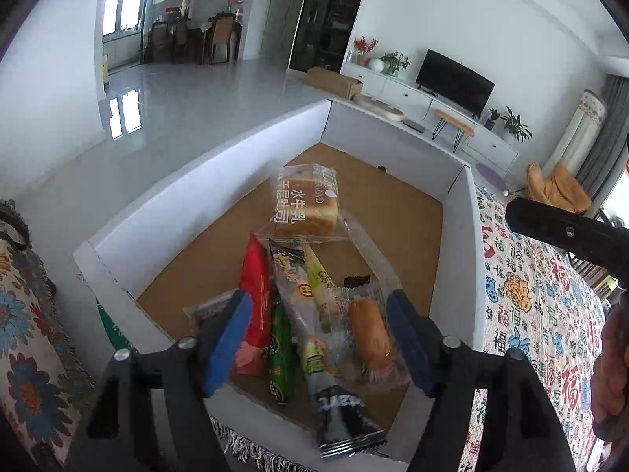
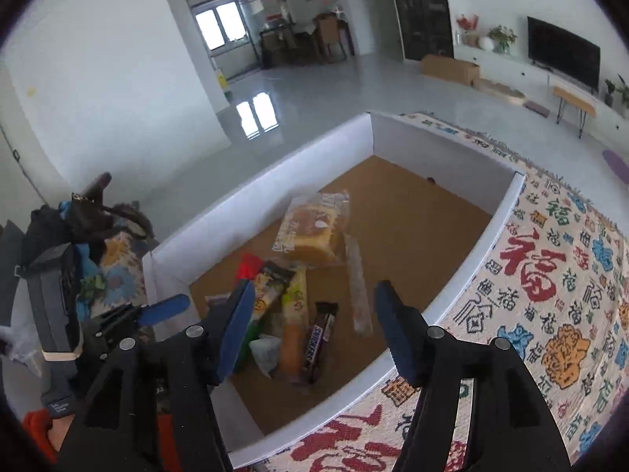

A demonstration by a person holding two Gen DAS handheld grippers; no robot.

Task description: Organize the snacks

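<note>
Left wrist view: left tool (image 1: 318, 338) and right tool (image 2: 312, 328) hung apart, empty, above wrapped snacks (image 1: 298, 306) in a white box (image 1: 204, 181) at frame centre.

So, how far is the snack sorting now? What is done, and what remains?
Done: several snacks lie inside the white box, among them the bread pack, a Snickers bar and a red packet, loosely piled near one corner. In hand: nothing; the left gripper and right gripper hover over the box, jaws open and empty. Left: no snacks show on the patterned cloth, so perhaps only tidying the pile.
</note>
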